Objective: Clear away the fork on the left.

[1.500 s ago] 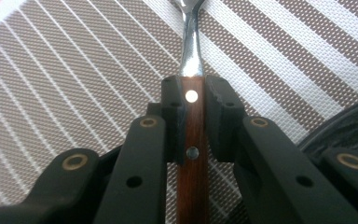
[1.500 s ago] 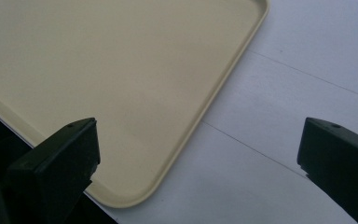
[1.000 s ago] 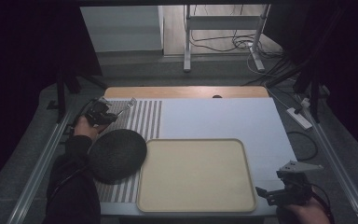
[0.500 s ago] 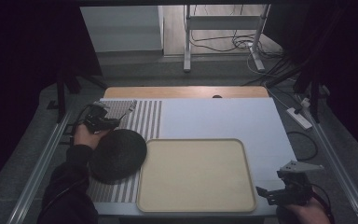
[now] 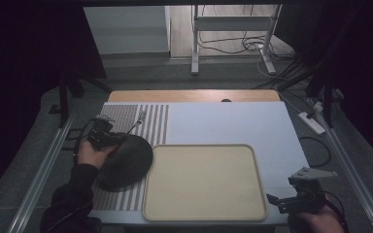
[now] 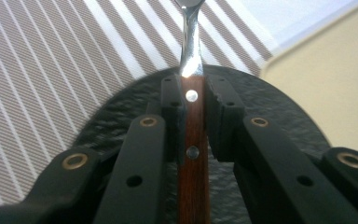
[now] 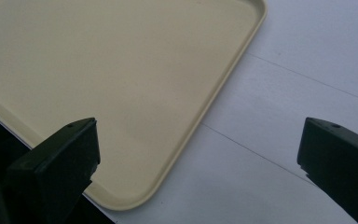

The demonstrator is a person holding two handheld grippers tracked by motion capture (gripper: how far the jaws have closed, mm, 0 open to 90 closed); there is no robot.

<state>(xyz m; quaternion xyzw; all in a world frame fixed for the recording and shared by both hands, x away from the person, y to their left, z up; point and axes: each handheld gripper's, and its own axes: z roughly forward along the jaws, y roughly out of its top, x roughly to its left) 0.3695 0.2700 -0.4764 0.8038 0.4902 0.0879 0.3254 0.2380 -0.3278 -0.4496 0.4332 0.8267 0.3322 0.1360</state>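
Between my left gripper's (image 6: 193, 116) two black jaws sits the slim piece of cutlery with a riveted red-brown wooden handle and a bright steel neck (image 6: 192, 140), clamped on both sides just behind the metal. Its working end runs out of frame at the top, so I cannot tell whether it is a fork, knife or spoon. My grip lies near the front of the handle, and I judge that a quick turn of my wrist could let it pivot or slide out between the pads. Beneath it lies the round black slate-textured plate (image 6: 270, 107) on the brown-and-white striped placemat (image 6: 51, 70); if I dip my hand, steel could scrape or knock the plate.

At the table's near right edge, my right gripper (image 5: 298, 199) hangs with its jaws spread wide and nothing between them, over the corner of the flat beige plastic tray (image 7: 135, 79). It could clip that rim if lowered carelessly.

Counting outward: two grippers, one piece of cutlery, one plate, one tray, one placemat, one pale blue table cover (image 5: 233, 121).
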